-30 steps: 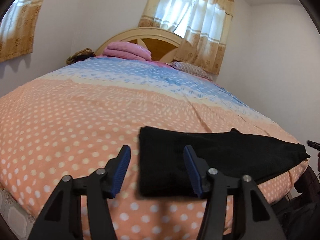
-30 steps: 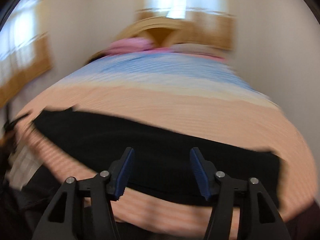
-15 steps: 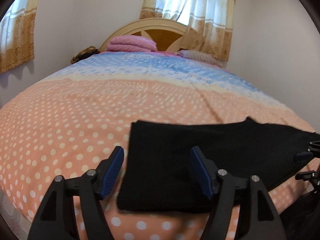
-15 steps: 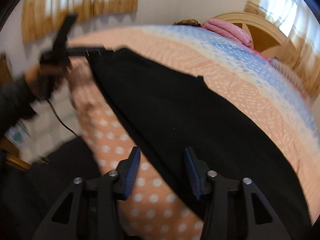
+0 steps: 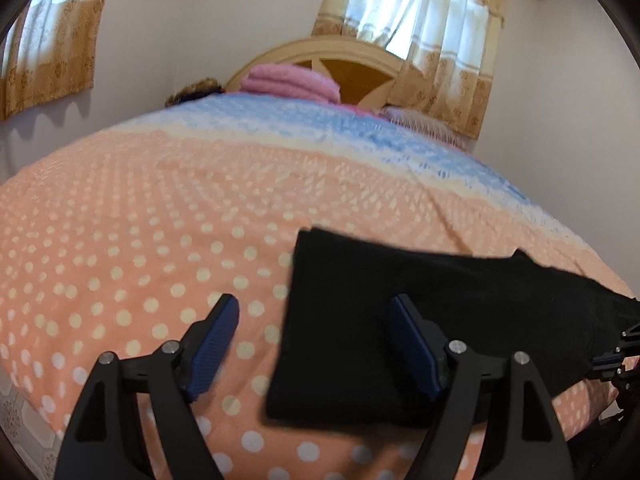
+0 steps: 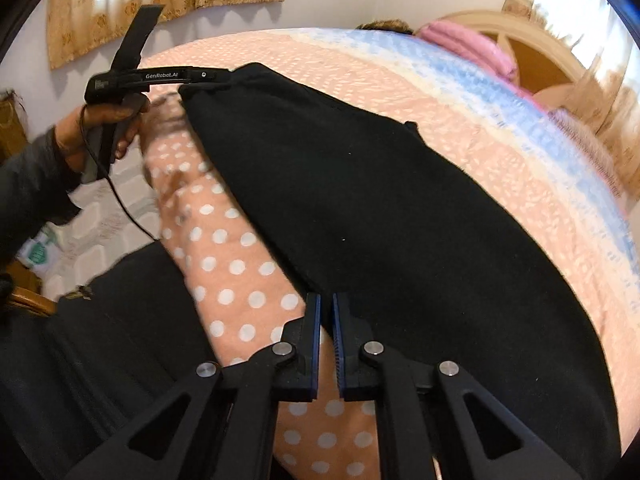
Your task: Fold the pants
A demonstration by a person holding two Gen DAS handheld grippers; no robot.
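The left claw [image 5: 314, 344] stands wide, its jaws having just been opening, and it hovers low over the near edge of the bed [image 5: 120, 240]. To the left of it and under its left finger there is only the orange bedspread with white dots; the short end of the black pants [image 5: 400, 300] lies between the fingers and under the right one, with the pads clear of the cloth. From there the pants stretch away to the right of this claw, flat along the near side of the bed. Beyond the claw, at the head of the bed, a folded pink blanket [image 5: 292, 82] rests against the headboard [image 5: 344, 56], with curtains [image 5: 432, 32] behind. The right claw [image 6: 327, 322] is at the far right end of the pants [image 6: 380, 208], and its jaws have just been closing to a narrow slit. The near edge of the pants runs into that slit, but whether the pads actually pinch the cloth cannot be told. To the left of this claw lies dotted bedspread [image 6: 240, 272]; further left the person's hand [image 6: 100, 128] grips the other tool.
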